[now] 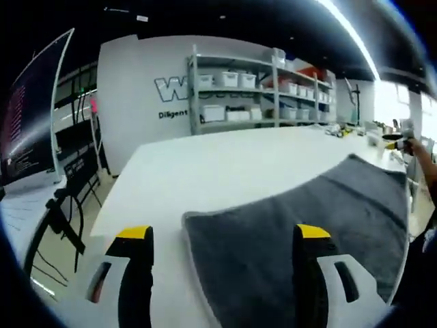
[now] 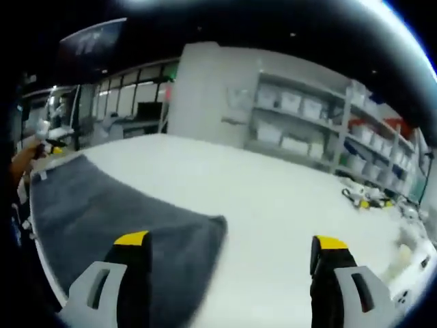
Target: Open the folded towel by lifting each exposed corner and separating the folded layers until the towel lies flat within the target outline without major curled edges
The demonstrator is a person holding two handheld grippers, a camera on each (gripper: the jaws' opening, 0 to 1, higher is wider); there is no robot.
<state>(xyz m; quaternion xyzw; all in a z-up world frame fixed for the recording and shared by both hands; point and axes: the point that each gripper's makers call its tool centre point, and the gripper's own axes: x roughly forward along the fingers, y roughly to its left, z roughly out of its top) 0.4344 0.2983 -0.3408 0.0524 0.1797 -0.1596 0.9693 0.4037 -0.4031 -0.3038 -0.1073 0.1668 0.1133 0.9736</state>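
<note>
A dark grey towel (image 1: 300, 225) lies spread on the white table (image 1: 218, 164). In the left gripper view my left gripper (image 1: 222, 236) hangs open over the towel's near left corner, yellow-tipped jaws wide apart, nothing between them. In the right gripper view the same grey towel (image 2: 116, 219) stretches left from its rounded corner. My right gripper (image 2: 232, 242) is open above that corner and the bare table (image 2: 273, 198). The other gripper (image 2: 42, 130) shows small at the far left, held by a hand. I cannot see any target outline.
Metal shelves (image 1: 259, 89) with white bins line the back wall. A monitor (image 1: 31, 116) and a black stand are left of the table. Small yellow and black tools (image 2: 365, 198) lie on the table at the right. A person's arm (image 1: 427, 164) is at the right edge.
</note>
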